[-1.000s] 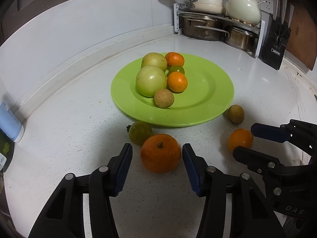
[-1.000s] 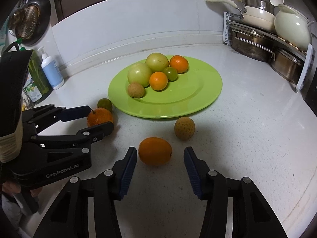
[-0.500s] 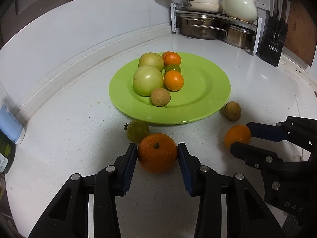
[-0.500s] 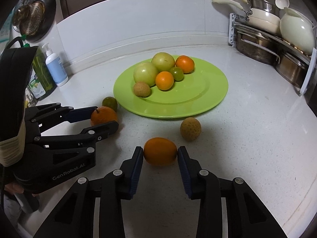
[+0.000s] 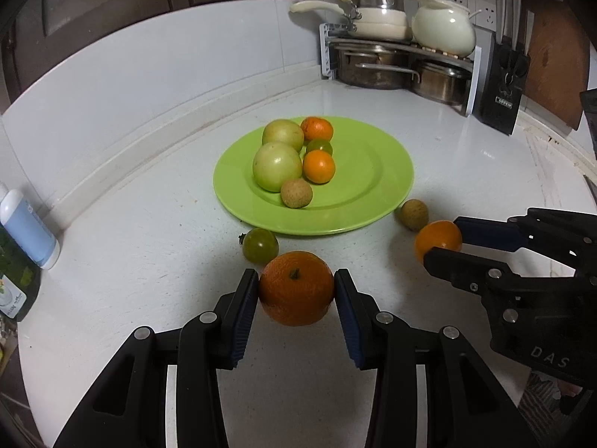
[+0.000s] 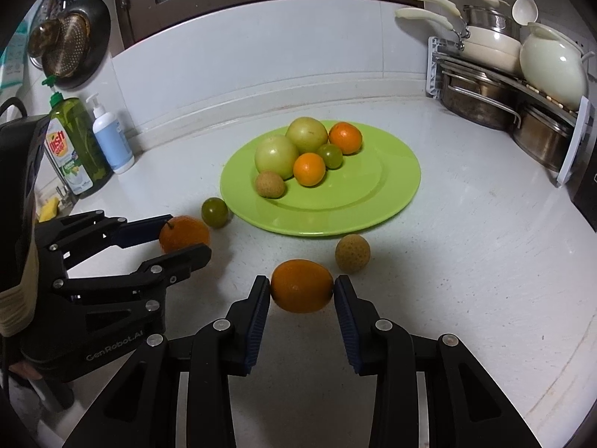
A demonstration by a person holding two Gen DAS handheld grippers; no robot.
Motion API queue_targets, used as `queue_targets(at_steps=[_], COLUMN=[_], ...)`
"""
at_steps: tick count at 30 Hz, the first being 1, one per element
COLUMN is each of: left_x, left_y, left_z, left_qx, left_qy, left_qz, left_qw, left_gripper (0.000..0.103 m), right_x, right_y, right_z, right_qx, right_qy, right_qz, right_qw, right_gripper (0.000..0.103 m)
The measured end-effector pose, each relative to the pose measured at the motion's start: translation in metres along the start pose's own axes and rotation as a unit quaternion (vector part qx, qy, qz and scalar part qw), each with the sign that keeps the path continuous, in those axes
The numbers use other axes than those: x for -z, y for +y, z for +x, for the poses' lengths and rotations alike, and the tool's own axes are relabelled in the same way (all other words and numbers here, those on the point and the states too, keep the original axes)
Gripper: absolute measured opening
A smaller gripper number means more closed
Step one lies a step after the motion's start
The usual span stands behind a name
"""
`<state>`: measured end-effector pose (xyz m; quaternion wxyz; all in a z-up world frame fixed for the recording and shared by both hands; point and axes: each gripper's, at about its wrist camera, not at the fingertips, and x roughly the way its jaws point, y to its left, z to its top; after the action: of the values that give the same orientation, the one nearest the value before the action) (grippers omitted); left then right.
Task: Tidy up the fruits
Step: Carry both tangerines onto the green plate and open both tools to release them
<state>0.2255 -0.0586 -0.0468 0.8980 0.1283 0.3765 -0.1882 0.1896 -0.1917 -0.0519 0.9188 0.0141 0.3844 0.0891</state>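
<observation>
**Two oranges gripped, one in each gripper**

While the left gripper (image 5: 296,291) clamps a large orange (image 5: 296,287) between its blue-padded fingers (image 5: 244,308), the right gripper (image 6: 301,293) pinches a smaller, smoother orange (image 6: 301,290) the same way. Both fruits sit low over the white counter (image 6: 485,261), just short of the plate; whether they touch the surface I cannot tell. Each pair of fingers is narrowed to the width of its fruit, pads pressed on either side.

Just behind the large orange, a small green fruit (image 5: 260,245) with a stem lies on the counter, close to the rim of the green plate (image 5: 373,201). Beside the smaller orange, a brownish round fruit (image 6: 352,253) rests on the counter, also near the plate's edge.

On the plate, grouped toward its left half, lie another brownish fruit (image 5: 296,193), two large pale green fruits (image 5: 277,165) touching one another, two small oranges (image 5: 318,166) and a little green fruit (image 5: 319,146) between them.

Farther back, at the wall on the left, stand a white pump bottle (image 6: 112,138) and a green dish soap bottle (image 6: 76,145). In the far right corner a rack (image 5: 403,67) carries steel pots, cream pans and a pale kettle (image 5: 444,31), with a knife block (image 5: 502,82) beside it.
</observation>
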Motion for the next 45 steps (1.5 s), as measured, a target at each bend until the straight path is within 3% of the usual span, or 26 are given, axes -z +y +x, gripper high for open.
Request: queue_targets(at_steps=[11,15,21,23,35,38,40,45], left_x=[0.0,0.005,0.017,0.021,0.029,0.029,0.029,0.029], left_y=[-0.007,-0.008,-0.01,-0.008,0.007,0.01,0.011,0.011], left_z=[-0.029,-0.03,-0.027,-0.027,-0.025,-0.024,-0.024,-0.024], left_qx=[-0.004,-0.006,-0.002,-0.002,-0.011,-0.012,-0.012,-0.011], left_qy=[-0.024,-0.021,-0.011,-0.009,0.002,0.001,0.002,0.001], left_qz=[-0.003,-0.012,-0.02,-0.022,-0.052,-0.054,-0.056,-0.059], left_qw=[0.9997,0.9997,0.9997,0.9997,0.9986,0.9985,0.9983,0.9982], left_gripper=[0.041,0.041,0.041,0.041,0.041,0.041,0.041,0.041], right_x=[-0.006,-0.001,0.019,0.021,0.013,0.013,0.014,0.016], right_y=[0.002,-0.004,-0.006,-0.001,0.007,0.009,0.01,0.011], right_z=[-0.028,-0.022,-0.014,-0.015,0.012,0.017,0.019,0.017], right_qx=[-0.001,-0.01,-0.03,-0.033,-0.022,-0.022,-0.024,-0.021], right_qy=[-0.03,-0.018,-0.007,-0.014,0.013,0.02,0.025,0.022], right_qz=[-0.011,0.004,0.011,0.001,-0.021,-0.023,-0.024,-0.027], right_qw=[0.999,1.0,0.999,0.999,0.999,0.999,0.999,0.999], right_gripper=[0.03,0.03,0.035,0.045,0.045,0.042,0.034,0.033])
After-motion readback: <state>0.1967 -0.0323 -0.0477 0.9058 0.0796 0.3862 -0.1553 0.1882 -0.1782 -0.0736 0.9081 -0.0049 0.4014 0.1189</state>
